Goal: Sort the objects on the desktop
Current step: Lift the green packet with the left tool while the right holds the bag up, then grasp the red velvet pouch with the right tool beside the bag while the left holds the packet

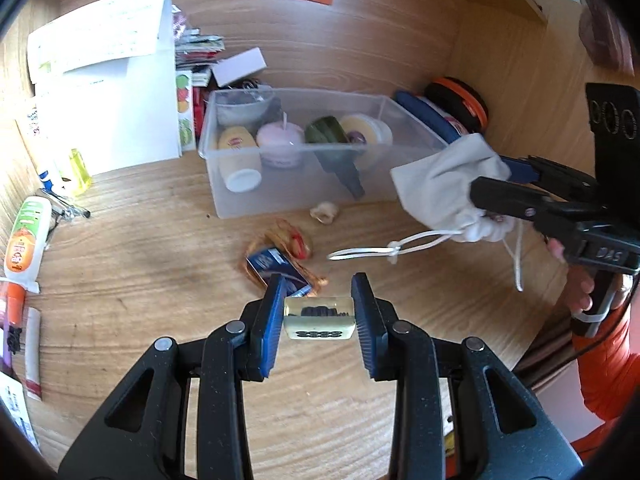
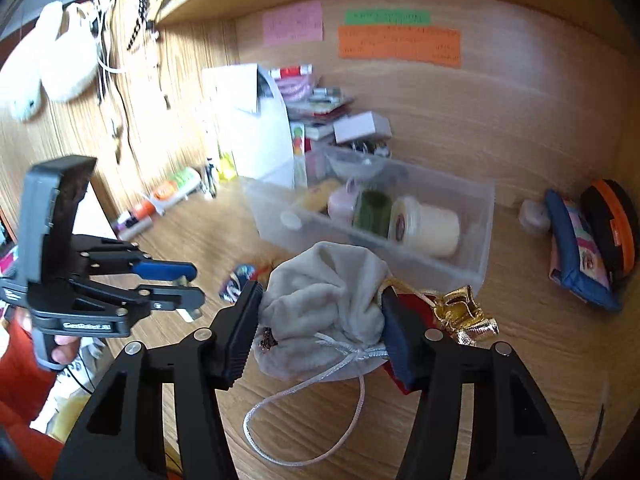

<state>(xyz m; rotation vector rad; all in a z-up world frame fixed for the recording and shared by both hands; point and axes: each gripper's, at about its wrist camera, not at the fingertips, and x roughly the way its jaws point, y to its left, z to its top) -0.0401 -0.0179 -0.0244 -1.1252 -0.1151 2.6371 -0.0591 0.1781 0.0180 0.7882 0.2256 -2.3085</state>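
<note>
Both grippers are loaded above the wooden counter (image 1: 140, 240), one with a small tile, the other with a cloth pouch.

The left gripper (image 1: 318, 312) is closed narrowly on a pale mahjong tile (image 1: 319, 317), pads pressing its two ends; only its own camera shows the tile's dark markings, while the right view shows that gripper (image 2: 188, 286) side-on with just a sliver of the tile. The right gripper (image 2: 320, 324) clamps a grey drawstring pouch (image 2: 320, 300), its white cord (image 2: 304, 400) hanging in a loop. From the left view the pouch (image 1: 444, 184) hangs clear of the counter, just beside the clear plastic bin (image 1: 416, 116). The bin holds a pink candle (image 1: 280, 140) and jars. Only the right view shows gold foil (image 2: 464, 308) behind the pouch; only the left shows a blue packet (image 1: 276, 268) on the counter.
</note>
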